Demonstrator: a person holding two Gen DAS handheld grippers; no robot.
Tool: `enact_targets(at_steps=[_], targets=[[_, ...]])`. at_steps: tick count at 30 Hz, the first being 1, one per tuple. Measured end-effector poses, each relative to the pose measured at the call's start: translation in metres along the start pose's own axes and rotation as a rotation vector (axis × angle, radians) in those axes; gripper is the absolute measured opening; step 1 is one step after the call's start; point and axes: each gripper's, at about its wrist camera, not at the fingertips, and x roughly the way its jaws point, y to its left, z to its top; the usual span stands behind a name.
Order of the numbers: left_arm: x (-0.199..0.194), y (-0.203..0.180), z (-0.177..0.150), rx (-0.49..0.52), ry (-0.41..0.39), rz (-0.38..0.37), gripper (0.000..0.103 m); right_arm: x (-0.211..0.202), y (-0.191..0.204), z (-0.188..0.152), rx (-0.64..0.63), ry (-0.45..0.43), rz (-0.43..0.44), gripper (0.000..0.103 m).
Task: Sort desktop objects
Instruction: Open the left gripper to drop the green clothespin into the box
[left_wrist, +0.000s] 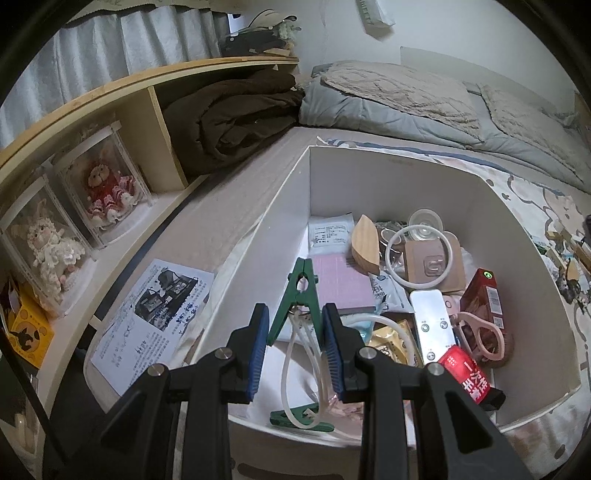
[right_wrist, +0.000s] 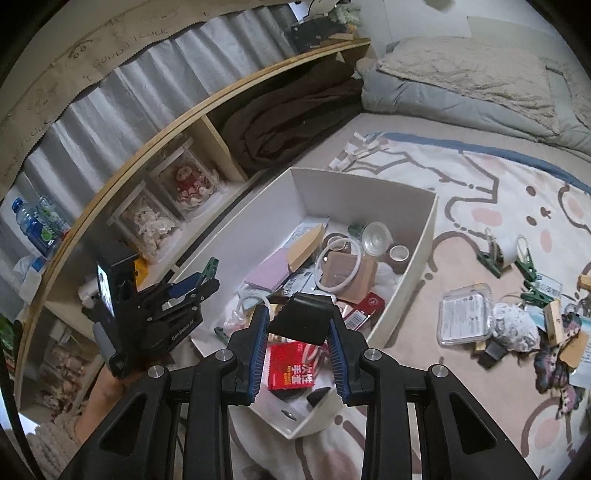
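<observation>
Left gripper (left_wrist: 294, 328) pinches a green clothespin (left_wrist: 296, 295) over the white box (left_wrist: 369, 177) — right gripper (right_wrist: 298, 332) pinches a black block (right_wrist: 301, 321).

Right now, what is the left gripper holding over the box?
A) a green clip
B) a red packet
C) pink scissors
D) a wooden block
A: the left gripper has its blue pads closed on a green clip with a pale loop hanging from it, above the white box, while the pink scissors lie inside.
</observation>
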Motion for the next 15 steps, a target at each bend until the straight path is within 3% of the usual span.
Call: enact_targets(at_steps=[5, 11, 15], targets=[[-0.001, -0.001, -0.001, 0.007, -0.01, -0.017, 0.031, 0.016, 0.001, -0.001, 0.01, 0.046, 0.001, 0.032], [-0.005, -0.001, -0.001, -0.014, -0.019, -0.066, 0.048, 0.034, 0.002, -0.005, 0.016, 0.103, -0.004, 0.032], [-0.006, -0.002, -0.001, -0.018, -0.021, -0.072, 0.048, 0.047, 0.006, -0.008, -0.005, 0.168, -0.019, 0.032]])
